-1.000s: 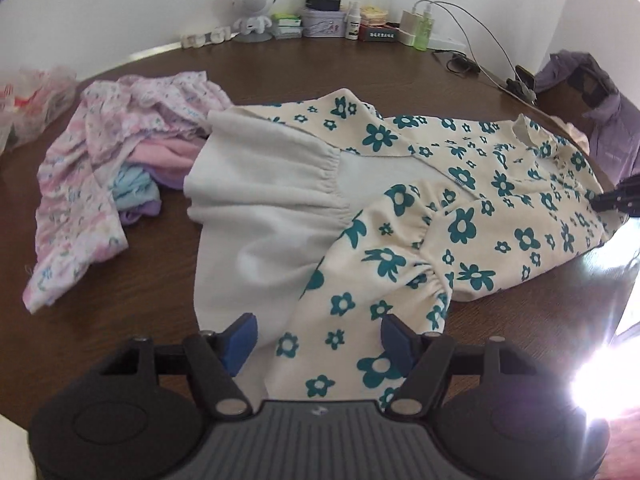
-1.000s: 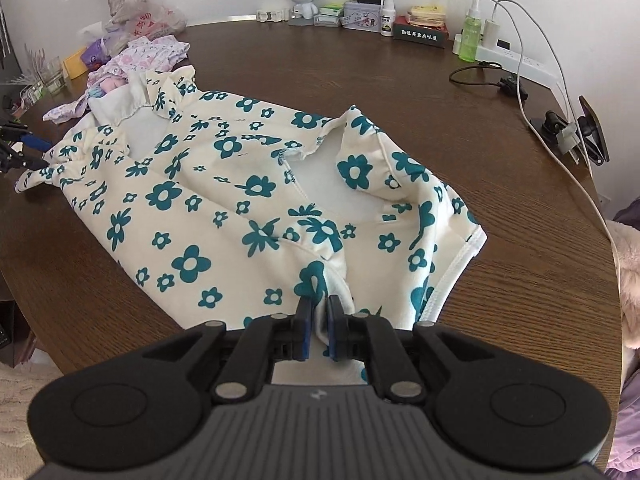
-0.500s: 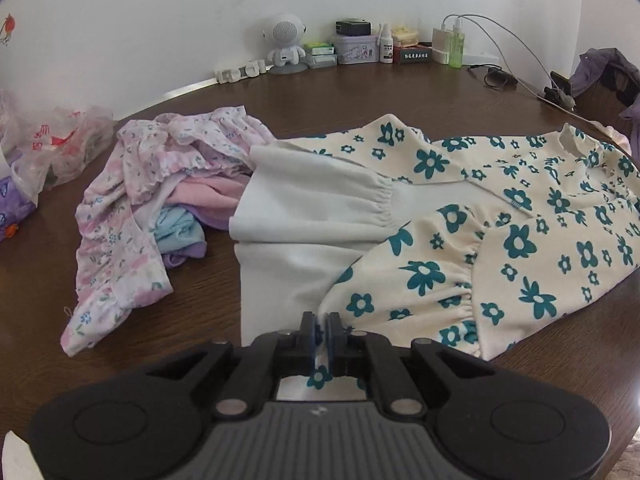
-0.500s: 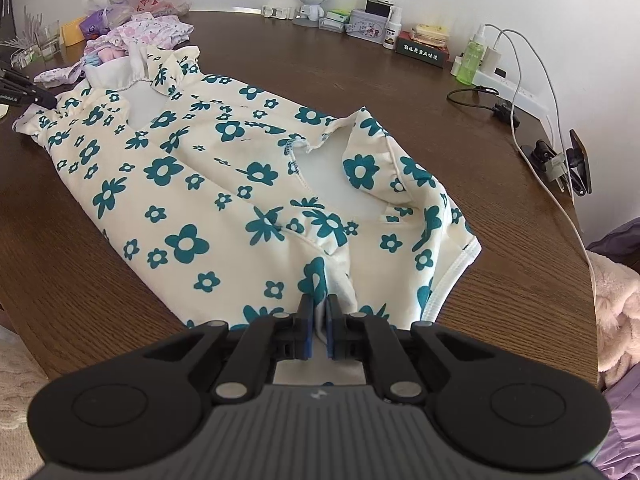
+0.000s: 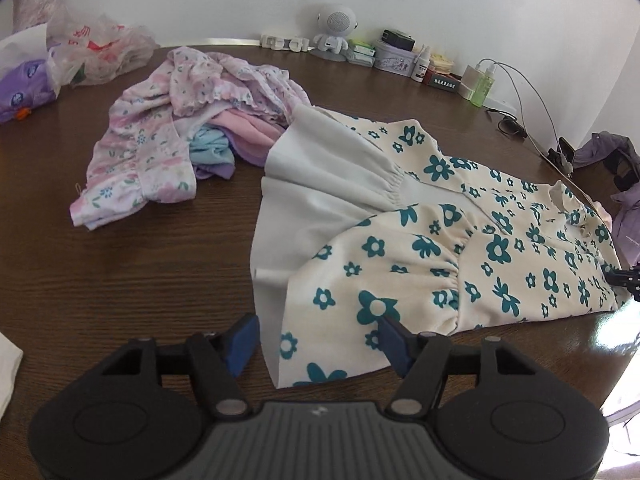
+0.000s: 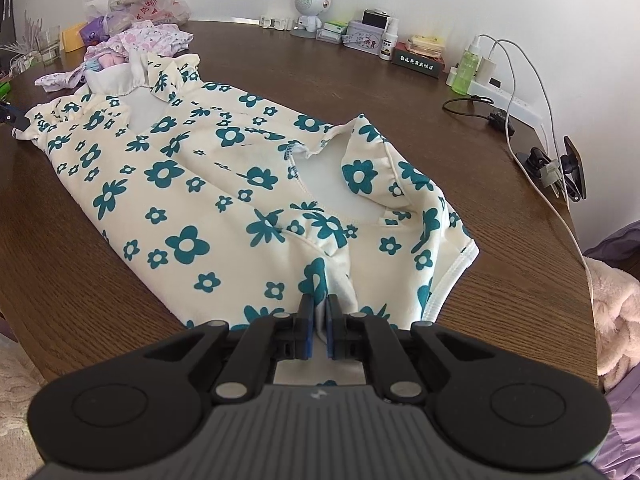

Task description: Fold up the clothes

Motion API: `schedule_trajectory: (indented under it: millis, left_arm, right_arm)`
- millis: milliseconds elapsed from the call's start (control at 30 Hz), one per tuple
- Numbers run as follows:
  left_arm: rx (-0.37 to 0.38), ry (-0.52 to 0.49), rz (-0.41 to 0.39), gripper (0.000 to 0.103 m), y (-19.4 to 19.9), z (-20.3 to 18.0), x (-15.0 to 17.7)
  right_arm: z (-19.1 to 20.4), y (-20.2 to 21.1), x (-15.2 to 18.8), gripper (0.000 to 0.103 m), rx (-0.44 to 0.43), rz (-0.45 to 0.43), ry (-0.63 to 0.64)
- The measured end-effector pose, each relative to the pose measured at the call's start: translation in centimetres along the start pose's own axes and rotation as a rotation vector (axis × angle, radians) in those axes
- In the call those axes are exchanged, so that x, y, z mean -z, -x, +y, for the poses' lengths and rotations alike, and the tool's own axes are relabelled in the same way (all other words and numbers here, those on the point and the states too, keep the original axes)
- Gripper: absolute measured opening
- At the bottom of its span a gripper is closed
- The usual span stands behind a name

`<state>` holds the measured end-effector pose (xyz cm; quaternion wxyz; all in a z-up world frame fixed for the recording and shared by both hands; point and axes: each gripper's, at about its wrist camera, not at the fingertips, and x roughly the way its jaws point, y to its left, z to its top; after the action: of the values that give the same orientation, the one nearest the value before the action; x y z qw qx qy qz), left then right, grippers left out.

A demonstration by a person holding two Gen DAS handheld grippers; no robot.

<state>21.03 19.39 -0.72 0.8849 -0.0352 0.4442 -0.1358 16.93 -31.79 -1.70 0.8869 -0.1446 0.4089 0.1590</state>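
Note:
A cream garment with teal flowers (image 5: 460, 248) lies spread flat on the brown table (image 5: 120, 280); its white lining shows at the near end. My left gripper (image 5: 318, 338) is open, its blue pads on either side of the garment's near corner, holding nothing. In the right wrist view the same garment (image 6: 208, 184) stretches away from me. My right gripper (image 6: 318, 320) is shut on the garment's near edge, with cloth bunched between the pads. The left gripper's tip shows far left (image 6: 12, 118).
A pile of pink and floral clothes (image 5: 180, 128) lies left of the garment. Plastic bags (image 5: 100, 48), a white robot toy (image 5: 334, 30), small boxes, bottles and a power strip with cables (image 6: 516, 100) line the far edge. Purple clothing (image 5: 624, 184) lies at right.
My left gripper, shut on the garment's corner half a second ago, has opened and let it go. The right gripper stays shut on the other end.

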Motion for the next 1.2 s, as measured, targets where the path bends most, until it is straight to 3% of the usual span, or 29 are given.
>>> schedule_trajectory:
  millis: [67, 233, 500, 567, 700, 800, 833, 900, 1067, 1200]
  left_arm:
    - [-0.017, -0.005, -0.015, 0.002, 0.1, -0.2, -0.1]
    - [-0.116, -0.085, -0.092, 0.000, 0.8, -1.3, -0.4]
    - [-0.220, -0.160, -0.092, 0.001, -1.4, -1.8, 0.0]
    - [-0.247, -0.158, -0.096, 0.011, -1.3, -1.8, 0.0]
    - [-0.350, -0.180, -0.135, 0.052, 0.0, -2.3, 0.2]
    - [-0.427, -0.264, -0.194, 0.059, 1.4, -4.3, 0.9]
    - [-0.420, -0.285, -0.211, 0.060, 1.9, -5.2, 1.0]
    - [-0.335, -0.314, -0.239, 0.064, 2.8, -7.1, 1.3]
    - [-0.042, -0.449, -0.265, 0.064, 1.9, -14.3, 1.2]
    - [0.099, -0.540, -0.230, 0.063, -2.0, -19.8, 0.8]
  right_arm:
    - [0.1, 0.0, 0.0, 0.006, 0.005, 0.000, 0.010]
    - [0.2, 0.0, 0.0, 0.005, 0.003, 0.001, 0.031]
    - [0.3, 0.1, 0.4, 0.005, 0.009, -0.018, 0.037]
    - [0.3, 0.1, 0.5, 0.005, 0.011, -0.023, 0.037]
    - [0.5, 0.3, 0.6, 0.006, 0.012, -0.037, 0.052]
    - [0.0, 1.0, 0.6, 0.010, -0.009, -0.055, -0.002]
    - [-0.2, 1.7, 0.5, 0.013, -0.019, -0.083, -0.036]
    - [-0.4, 3.2, 0.4, 0.027, -0.018, -0.145, -0.089]
    - [2.5, 4.5, -0.8, 0.028, -0.119, -0.243, -0.098]
    - [7.2, 1.7, -2.5, 0.028, -0.220, -0.242, -0.030]
